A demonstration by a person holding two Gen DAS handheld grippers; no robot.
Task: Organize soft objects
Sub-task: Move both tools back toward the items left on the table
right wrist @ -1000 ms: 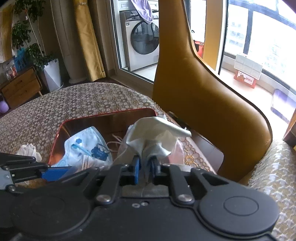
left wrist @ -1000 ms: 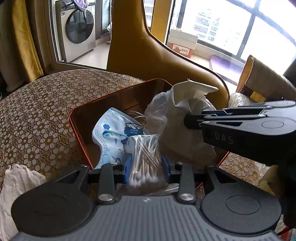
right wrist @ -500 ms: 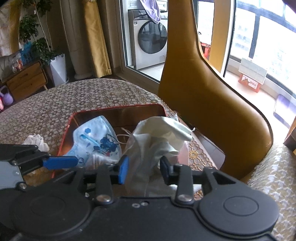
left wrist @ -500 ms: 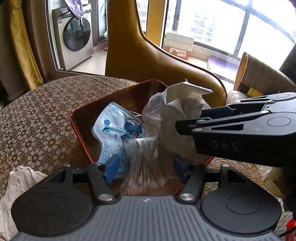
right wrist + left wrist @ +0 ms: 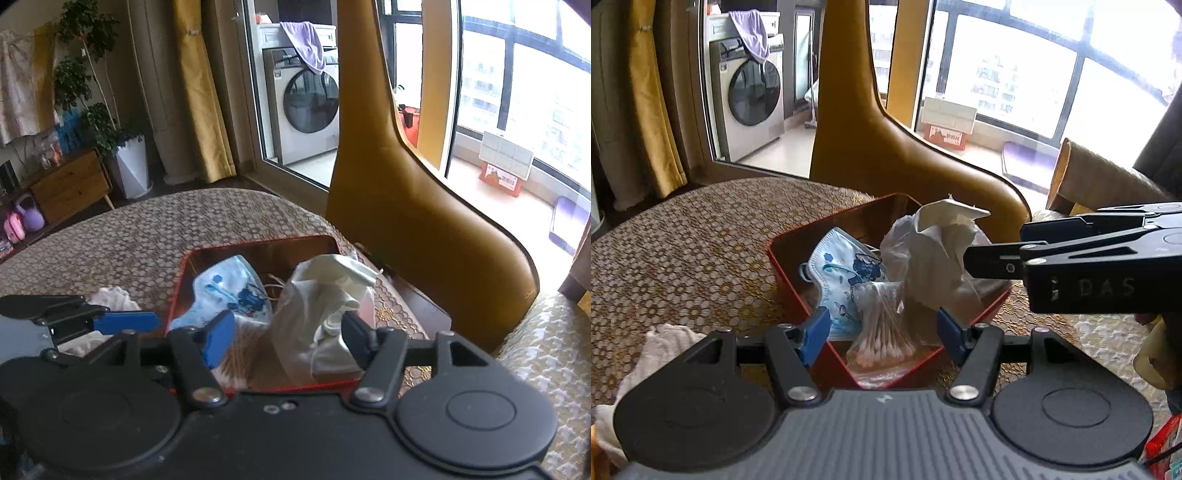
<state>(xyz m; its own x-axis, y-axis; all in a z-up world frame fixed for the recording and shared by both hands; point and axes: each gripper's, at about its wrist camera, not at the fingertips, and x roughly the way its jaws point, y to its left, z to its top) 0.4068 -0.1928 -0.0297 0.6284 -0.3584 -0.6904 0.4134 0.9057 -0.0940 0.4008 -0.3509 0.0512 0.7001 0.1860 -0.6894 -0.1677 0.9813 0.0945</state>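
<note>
Left tool hangs released just over the red tray's near corner, with the cotton swab bag lying loose in the tray below it. Right tool is opening, clear of the crumpled white bag standing further in. Left of the tray, a white cloth lies on the desk, nearer the left tool.

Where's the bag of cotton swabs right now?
In the left wrist view the bag of cotton swabs stands in the near corner of the red tray, between the face mask and the crumpled plastic bag.
</note>
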